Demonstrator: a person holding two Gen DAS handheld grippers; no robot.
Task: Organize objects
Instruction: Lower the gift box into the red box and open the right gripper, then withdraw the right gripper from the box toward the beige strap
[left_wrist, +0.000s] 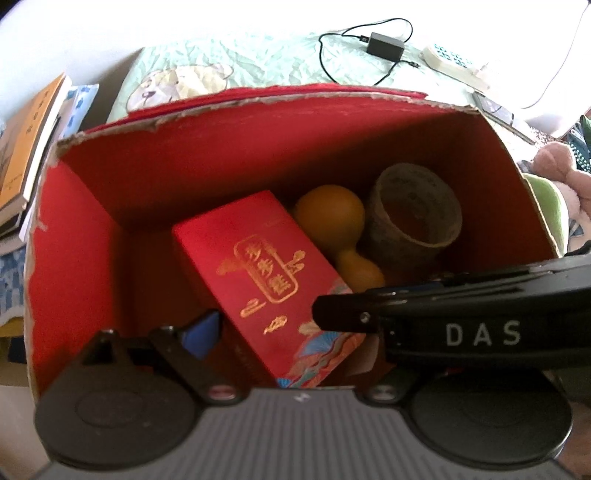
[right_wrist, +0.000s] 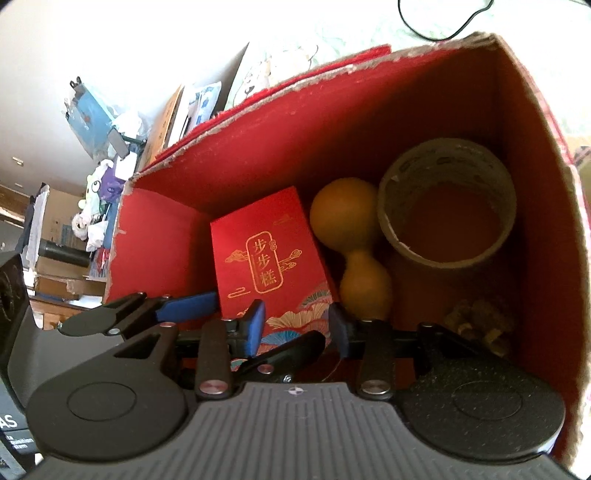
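Filling most of both views, a big red carton (left_wrist: 236, 147) with torn cardboard edges stands open on a pale green quilt (left_wrist: 258, 55). A stack of books (left_wrist: 29, 140) lies just beside its left wall.

Both claws reach down into the carton. The left gripper (left_wrist: 288, 332) is released, its jaws spread wide; one blue pad (left_wrist: 201, 332) sits just beside the left edge of a red gift box (left_wrist: 258, 266) without pressing it, and the other finger is hidden behind the right claw's black body. The right gripper (right_wrist: 295, 326) hangs over the near end of that gift box, jaws partly apart; I cannot tell whether they clench it.

The gift box, printed with gold characters, leans tilted on the carton floor. A wide tape roll (right_wrist: 443, 177) sits in the far right corner. An orange gourd (right_wrist: 347, 218) lies between roll and gift box, touching the latter. A small yellowish cluster (right_wrist: 476, 321), too blurred to name, rests near the roll.
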